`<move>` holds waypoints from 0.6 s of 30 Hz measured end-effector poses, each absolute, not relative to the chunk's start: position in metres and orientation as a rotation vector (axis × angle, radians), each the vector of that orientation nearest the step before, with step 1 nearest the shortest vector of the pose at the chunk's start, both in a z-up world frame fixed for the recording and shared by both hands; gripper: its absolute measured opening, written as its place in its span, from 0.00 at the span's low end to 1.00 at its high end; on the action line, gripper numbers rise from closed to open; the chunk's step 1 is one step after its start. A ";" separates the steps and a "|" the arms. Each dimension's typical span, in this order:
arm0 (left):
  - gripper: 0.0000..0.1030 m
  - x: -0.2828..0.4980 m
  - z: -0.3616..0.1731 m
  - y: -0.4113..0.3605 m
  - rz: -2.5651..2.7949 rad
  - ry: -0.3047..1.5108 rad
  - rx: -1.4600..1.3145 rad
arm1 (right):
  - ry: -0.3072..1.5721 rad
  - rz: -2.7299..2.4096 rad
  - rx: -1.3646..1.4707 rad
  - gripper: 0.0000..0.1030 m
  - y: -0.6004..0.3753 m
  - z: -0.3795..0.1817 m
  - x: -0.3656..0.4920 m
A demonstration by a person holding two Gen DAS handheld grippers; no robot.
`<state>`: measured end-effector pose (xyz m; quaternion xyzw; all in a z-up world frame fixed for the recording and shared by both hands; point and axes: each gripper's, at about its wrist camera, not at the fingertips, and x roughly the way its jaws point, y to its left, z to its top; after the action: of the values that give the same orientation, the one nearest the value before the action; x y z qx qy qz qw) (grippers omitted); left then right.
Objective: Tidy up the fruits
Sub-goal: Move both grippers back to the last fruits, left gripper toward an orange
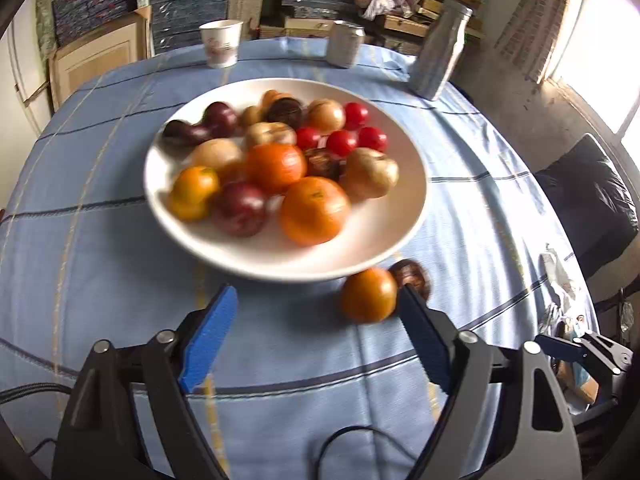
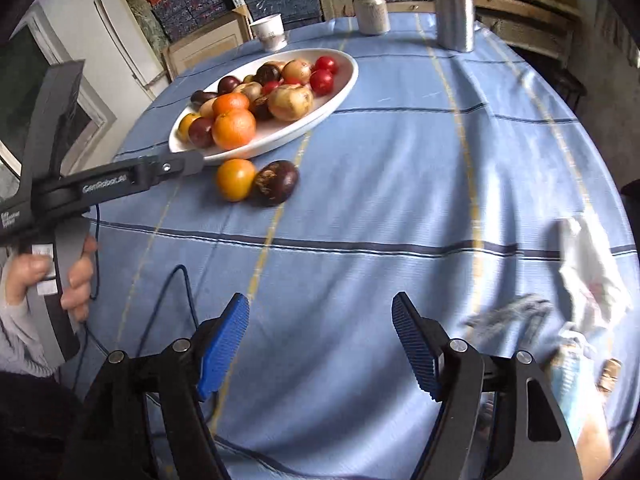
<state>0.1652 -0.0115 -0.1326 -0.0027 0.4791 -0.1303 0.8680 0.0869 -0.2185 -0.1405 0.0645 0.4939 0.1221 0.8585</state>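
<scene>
A white plate (image 1: 384, 236) on the blue cloth holds several oranges, dark plums, brown fruits and red tomatoes; it also shows in the right wrist view (image 2: 280, 136). An orange (image 1: 368, 294) and a dark fruit (image 1: 412, 274) lie on the cloth just in front of the plate, also in the right wrist view as the orange (image 2: 236, 179) and dark fruit (image 2: 277, 182). My left gripper (image 1: 316, 300) is open and empty, its right finger beside the loose orange. My right gripper (image 2: 320, 308) is open and empty over bare cloth, well short of the fruit.
A paper cup (image 1: 221, 43), a can (image 1: 346, 44) and a silver bottle (image 1: 440, 56) stand at the table's far edge. Bags and wrappers (image 2: 588, 280) lie at the right edge. A cable (image 2: 180, 288) runs across the near cloth.
</scene>
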 end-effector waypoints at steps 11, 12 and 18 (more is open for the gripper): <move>0.85 0.169 -0.152 -0.042 -0.221 0.993 0.130 | 0.996 0.166 0.154 0.83 -0.248 -0.126 0.061; 0.85 0.169 -0.154 -0.040 -0.204 0.998 0.135 | 0.998 0.170 0.148 0.83 -0.247 -0.126 0.060; 0.92 0.164 -0.154 -0.005 -0.136 0.994 0.077 | 0.989 0.194 0.131 0.83 -0.240 -0.122 0.062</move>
<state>0.1636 -0.0054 -0.1536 0.0367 0.4765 -0.0654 0.8760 0.0617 -0.2403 -0.1222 0.0629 0.4736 0.0930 0.8736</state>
